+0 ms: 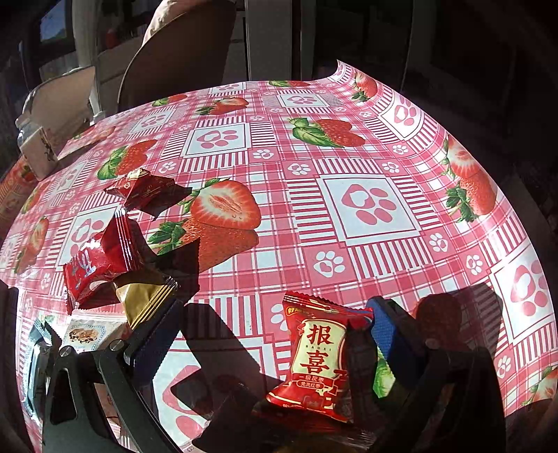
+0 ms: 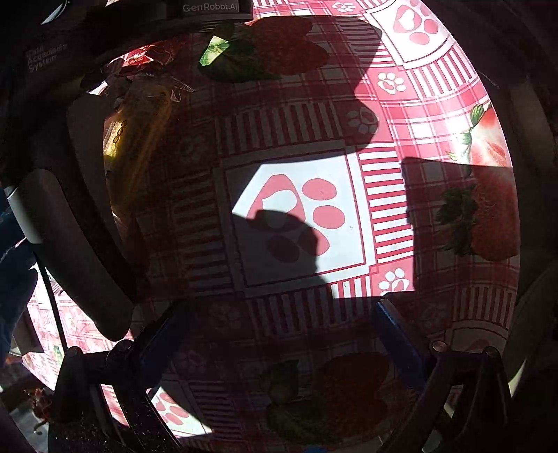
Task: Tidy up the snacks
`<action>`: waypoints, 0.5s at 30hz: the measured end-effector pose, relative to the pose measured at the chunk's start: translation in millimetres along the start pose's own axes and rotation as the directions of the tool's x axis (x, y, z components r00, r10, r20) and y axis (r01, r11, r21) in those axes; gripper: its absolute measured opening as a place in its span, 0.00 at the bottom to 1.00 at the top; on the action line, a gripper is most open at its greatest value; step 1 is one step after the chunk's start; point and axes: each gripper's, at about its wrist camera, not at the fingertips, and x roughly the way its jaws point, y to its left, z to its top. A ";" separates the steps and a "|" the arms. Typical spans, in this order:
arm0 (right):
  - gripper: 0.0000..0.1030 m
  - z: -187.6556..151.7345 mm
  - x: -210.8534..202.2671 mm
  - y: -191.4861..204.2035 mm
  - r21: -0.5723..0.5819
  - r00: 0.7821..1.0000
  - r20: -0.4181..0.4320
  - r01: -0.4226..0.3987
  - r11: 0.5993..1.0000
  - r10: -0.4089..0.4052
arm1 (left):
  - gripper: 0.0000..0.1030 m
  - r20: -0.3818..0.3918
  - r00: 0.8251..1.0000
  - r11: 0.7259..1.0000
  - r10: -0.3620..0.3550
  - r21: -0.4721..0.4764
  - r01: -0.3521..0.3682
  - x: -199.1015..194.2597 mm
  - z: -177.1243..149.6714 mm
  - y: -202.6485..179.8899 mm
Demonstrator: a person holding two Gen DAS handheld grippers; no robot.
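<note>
In the left wrist view, the left gripper (image 1: 272, 334) stands with jaws apart around the red date snack packet (image 1: 317, 352) at lower centre, which touches the right finger. It appears to be the pickup step; next, closing squarely. The right gripper (image 2: 282, 334) hangs open over the bare tablecloth (image 2: 418, 104).

- Left gripper (image 1: 272, 334): black frame, two black fingers with blue textured pads (image 1: 382, 329), round screws at the finger bases.
- Right gripper (image 2: 282, 331): same black frame, blue pads (image 2: 396, 334), round screws.
- Black housing (image 2: 212, 8): white "GenRobot.AI" lettering.
</note>
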 end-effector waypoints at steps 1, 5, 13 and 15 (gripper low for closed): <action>1.00 2.1 0.5 0.6 -0.006 1.000 -0.012 -0.016 1.000 0.016 | 1.00 0.000 1.000 1.000 0.000 0.000 0.000 0.0 0.1 0.0; 1.00 12.5 2.0 4.3 -0.034 0.994 -0.022 -0.105 0.994 0.104 | 1.00 0.000 1.000 1.000 0.000 0.000 0.000 0.1 0.1 0.0; 1.00 17.9 5.8 7.3 -0.034 0.995 -0.025 -0.097 0.995 0.096 | 1.00 -0.095 0.995 1.000 -0.013 0.020 0.015 1.2 5.6 1.0; 1.00 21.1 6.7 5.2 -0.034 0.995 -0.029 -0.099 0.994 0.099 | 1.00 -0.191 0.981 0.999 -0.021 0.040 0.029 2.7 11.1 1.8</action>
